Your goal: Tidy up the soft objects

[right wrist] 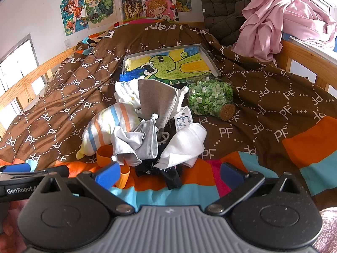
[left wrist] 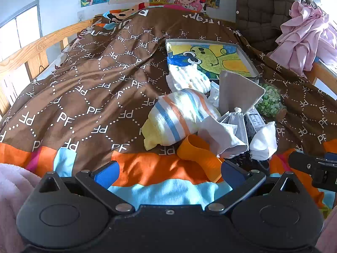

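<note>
- Both sets of jaws stand spread wide with nothing between them: the left gripper (left wrist: 169, 174) hangs low over the orange and light-blue band of the bedspread (left wrist: 88, 88), and the right gripper (right wrist: 169, 174) hangs just beside it, over the same near edge of the bed
- The heap of soft things lies straight ahead of both, on the brown "PF" cover — a striped cloth bundle (right wrist: 109, 130) in white, blue, orange and yellow sits at the left of the heap
- A crumpled white cloth (right wrist: 126, 145) rests against it, with a grey pleated face mask (right wrist: 150, 141) touching its right side
- Another white cloth (right wrist: 185, 145) lies at the right of the heap, and a dark sock (right wrist: 171, 179) pokes out from under it toward the right gripper
- An orange cup (right wrist: 104, 154) lies tipped on its side at the near left of the heap, close to the right gripper's left blue pad (right wrist: 107, 174)
- A stiff grey cloth (right wrist: 157, 103) stands up in the middle, with a white quilted cloth (right wrist: 124, 93) behind it
- A small carton (right wrist: 183, 120) lies among the cloths, beside a corked glass jar of green paper stars (right wrist: 210, 99) on its side
- Further back a shallow tray with a green cartoon drawing (right wrist: 168, 65) rests on the cover
- Pink clothing (right wrist: 280, 19) is piled over the wooden rail at the far right
</note>
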